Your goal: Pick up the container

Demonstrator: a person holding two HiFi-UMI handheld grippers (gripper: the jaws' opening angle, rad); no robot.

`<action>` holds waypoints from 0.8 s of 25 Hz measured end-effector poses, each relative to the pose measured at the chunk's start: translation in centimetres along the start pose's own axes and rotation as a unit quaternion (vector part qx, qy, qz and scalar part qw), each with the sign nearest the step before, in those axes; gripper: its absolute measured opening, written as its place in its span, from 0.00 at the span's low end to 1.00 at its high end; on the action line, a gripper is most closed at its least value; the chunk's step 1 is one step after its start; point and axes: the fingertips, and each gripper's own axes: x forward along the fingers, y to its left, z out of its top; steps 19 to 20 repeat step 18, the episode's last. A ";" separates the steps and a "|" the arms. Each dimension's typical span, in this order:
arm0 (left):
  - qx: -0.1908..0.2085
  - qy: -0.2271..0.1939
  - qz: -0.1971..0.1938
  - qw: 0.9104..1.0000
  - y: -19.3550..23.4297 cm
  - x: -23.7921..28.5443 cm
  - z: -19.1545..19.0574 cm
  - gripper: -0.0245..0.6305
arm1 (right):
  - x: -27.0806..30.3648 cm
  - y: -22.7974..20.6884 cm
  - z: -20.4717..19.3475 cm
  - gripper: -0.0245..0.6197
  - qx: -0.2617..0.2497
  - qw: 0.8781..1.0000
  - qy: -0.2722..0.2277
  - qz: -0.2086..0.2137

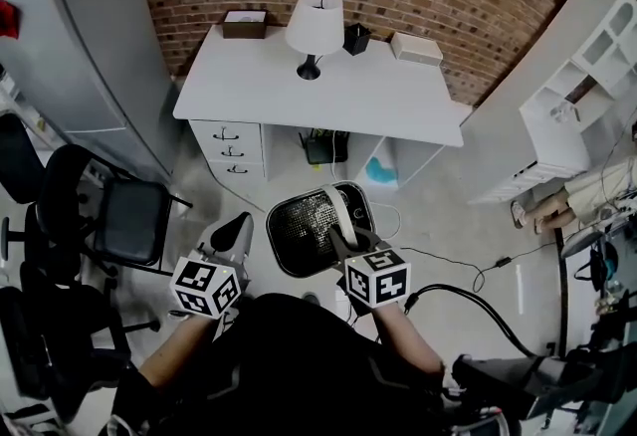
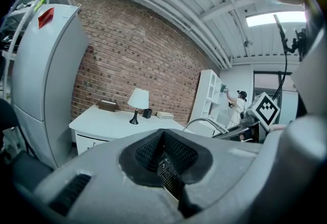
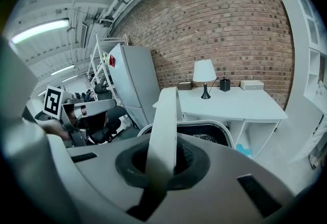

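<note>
The container (image 1: 304, 230) is a black mesh bin with a white rim and a white hoop handle (image 1: 341, 210). It is on or just above the floor in front of the person. My right gripper (image 1: 348, 243) is shut on that handle. In the right gripper view the handle (image 3: 164, 120) runs up between the jaws, with the bin's rim (image 3: 227, 136) behind it. My left gripper (image 1: 234, 233) is to the left of the bin, apart from it. Its jaws are shut with nothing between them in the left gripper view (image 2: 166, 164).
A white desk (image 1: 259, 86) with drawers stands against the brick wall and bears a lamp (image 1: 314, 26), small boxes and a black cup. Black office chairs (image 1: 109, 215) stand left, beside a grey cabinet (image 1: 80, 46). A white shelf unit (image 1: 582, 96) is right. Cables (image 1: 468, 275) lie on the floor.
</note>
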 end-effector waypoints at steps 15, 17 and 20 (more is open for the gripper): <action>0.014 -0.007 0.004 1.000 -0.2 -0.4 0.2 0.04 | -0.1 0.1 0.3 0.05 0.007 1.000 -0.005 0.000; 0.013 -0.008 0.002 1.000 -0.3 -0.4 0.3 0.04 | -0.2 0.1 0.3 0.05 0.007 1.000 -0.006 -0.001; 0.013 -0.009 0.002 1.000 -0.3 -0.4 0.4 0.04 | -0.3 0.1 0.4 0.05 0.006 1.000 -0.006 -0.001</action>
